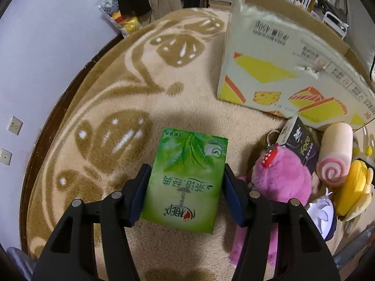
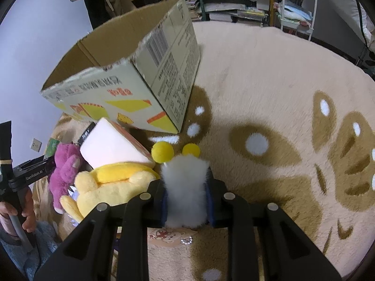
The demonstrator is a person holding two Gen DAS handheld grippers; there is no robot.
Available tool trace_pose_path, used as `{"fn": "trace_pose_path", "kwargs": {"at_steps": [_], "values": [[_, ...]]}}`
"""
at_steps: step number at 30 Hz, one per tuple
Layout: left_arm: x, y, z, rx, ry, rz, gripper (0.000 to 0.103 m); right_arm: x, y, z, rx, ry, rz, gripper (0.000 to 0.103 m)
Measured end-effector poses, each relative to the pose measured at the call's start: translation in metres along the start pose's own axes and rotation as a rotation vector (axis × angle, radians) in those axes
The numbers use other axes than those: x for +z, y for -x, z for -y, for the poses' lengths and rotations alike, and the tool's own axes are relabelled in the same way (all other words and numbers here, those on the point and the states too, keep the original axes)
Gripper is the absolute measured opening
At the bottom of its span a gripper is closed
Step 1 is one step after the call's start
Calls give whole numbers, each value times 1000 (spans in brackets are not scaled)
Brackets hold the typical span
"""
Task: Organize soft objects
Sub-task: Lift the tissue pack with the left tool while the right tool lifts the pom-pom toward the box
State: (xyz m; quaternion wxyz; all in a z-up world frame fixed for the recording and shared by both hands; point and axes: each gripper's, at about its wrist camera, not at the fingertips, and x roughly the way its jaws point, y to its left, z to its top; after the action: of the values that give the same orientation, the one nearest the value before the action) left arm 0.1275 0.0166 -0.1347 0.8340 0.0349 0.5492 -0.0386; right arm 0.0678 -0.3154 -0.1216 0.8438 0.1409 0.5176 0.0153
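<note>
My left gripper (image 1: 186, 175) is shut on a green tissue pack (image 1: 187, 178) above the round beige rug (image 1: 117, 93). My right gripper (image 2: 186, 182) is shut on a white fluffy toy (image 2: 185, 187) with two yellow pom-poms (image 2: 162, 151). An open cardboard box (image 1: 281, 70) stands at the back of the rug; it also shows in the right wrist view (image 2: 131, 75). Beside it lie a pink plush bear (image 1: 279, 180), a pink swirl roll toy (image 1: 335, 154), a yellow plush (image 1: 354, 187) and a dark small box (image 1: 302, 140).
A white and purple toy (image 1: 321, 213) lies by the yellow plush. Shelves with books and clutter (image 2: 234, 0) stand behind the rug. A snack bag (image 1: 119, 18) lies at the rug's far left edge. A pale wall with sockets (image 1: 15, 125) is to the left.
</note>
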Motion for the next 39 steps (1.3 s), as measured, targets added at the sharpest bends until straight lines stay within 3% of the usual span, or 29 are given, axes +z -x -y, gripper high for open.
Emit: {"fn": "trace_pose_path", "kwargs": {"at_steps": [11, 21, 39], "values": [[-4, 52, -5, -28, 50, 221, 58, 5, 42, -13, 6, 39, 192, 26], [-10, 104, -1, -33, 34, 435, 58, 4, 86, -50, 38, 117, 404, 26], [-9, 181, 9, -75, 12, 711, 58, 17, 125, -104, 42, 232, 585, 26]]}}
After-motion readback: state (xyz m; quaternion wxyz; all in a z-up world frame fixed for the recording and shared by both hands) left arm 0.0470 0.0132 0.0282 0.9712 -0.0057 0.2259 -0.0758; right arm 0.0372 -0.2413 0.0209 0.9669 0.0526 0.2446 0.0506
